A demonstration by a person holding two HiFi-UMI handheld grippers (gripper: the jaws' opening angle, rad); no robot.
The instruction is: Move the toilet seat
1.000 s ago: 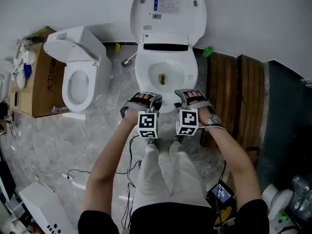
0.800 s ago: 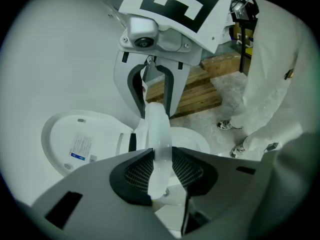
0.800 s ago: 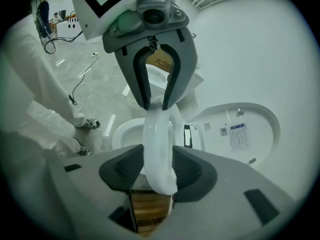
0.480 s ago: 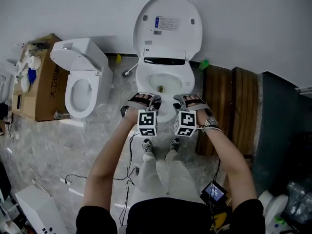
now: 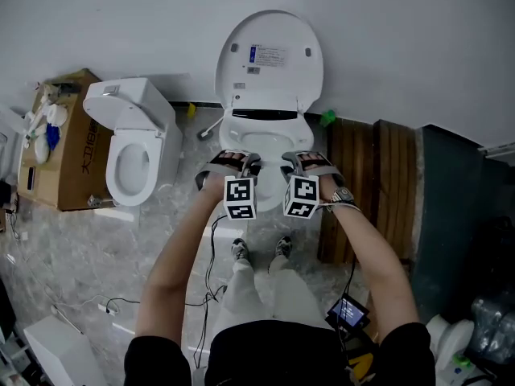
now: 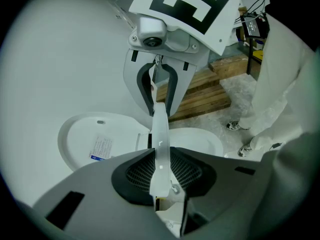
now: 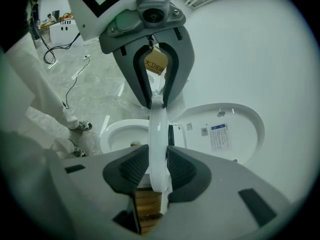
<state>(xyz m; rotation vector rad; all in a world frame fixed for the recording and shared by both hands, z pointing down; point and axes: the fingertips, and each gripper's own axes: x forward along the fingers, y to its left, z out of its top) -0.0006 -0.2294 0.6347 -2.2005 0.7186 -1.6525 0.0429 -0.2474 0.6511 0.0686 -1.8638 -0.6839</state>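
The left gripper (image 5: 234, 162), its jaws just closing, pinches the toilet seat (image 6: 161, 134) on its front rim, left of the bowl's (image 7: 124, 130) midline; the seat runs edge-on away from both grippers to its hinge at the bowl's rear, below the raised lid (image 5: 269, 59); the right gripper (image 5: 309, 162) (equally near) has likewise been closing and clamps the rim right of that midline.

light: bright, even, diffuse | shadows: faint | gripper views: fisheye warp, dark corners, near jaws soft
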